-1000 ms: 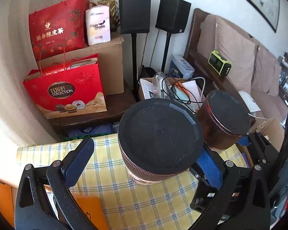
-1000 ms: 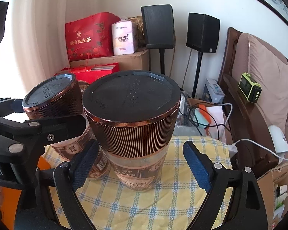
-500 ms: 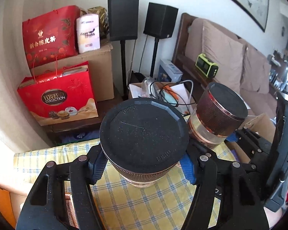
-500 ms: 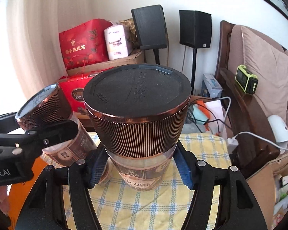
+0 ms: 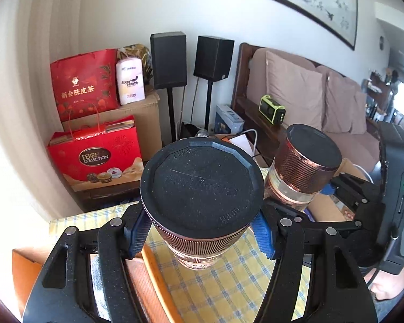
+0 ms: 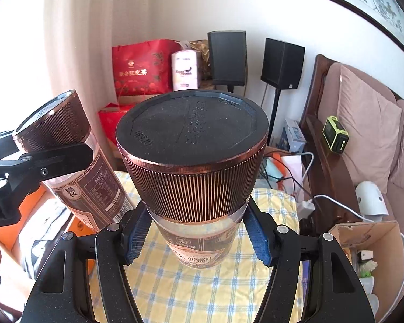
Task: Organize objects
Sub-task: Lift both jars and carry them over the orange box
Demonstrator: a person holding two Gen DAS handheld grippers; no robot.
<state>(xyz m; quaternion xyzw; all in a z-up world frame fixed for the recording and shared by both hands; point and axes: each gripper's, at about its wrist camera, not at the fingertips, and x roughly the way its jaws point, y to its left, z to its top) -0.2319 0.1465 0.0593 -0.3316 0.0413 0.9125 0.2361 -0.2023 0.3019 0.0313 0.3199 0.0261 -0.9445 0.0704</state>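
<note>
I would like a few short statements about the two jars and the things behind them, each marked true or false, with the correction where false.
1. The left hand-held gripper is closed on a jar with a black lid. True.
2. The right hand-held gripper is empty. False: its blue pads press on a second jar with a black lid.
3. The cloth under the jars is plain red. False: it is yellow with a check pattern.
4. Two black speakers stand on poles against the wall. True.
5. The red Ferrero box lies on the sofa. False: it stands on a low dark shelf near the curtain.
</note>
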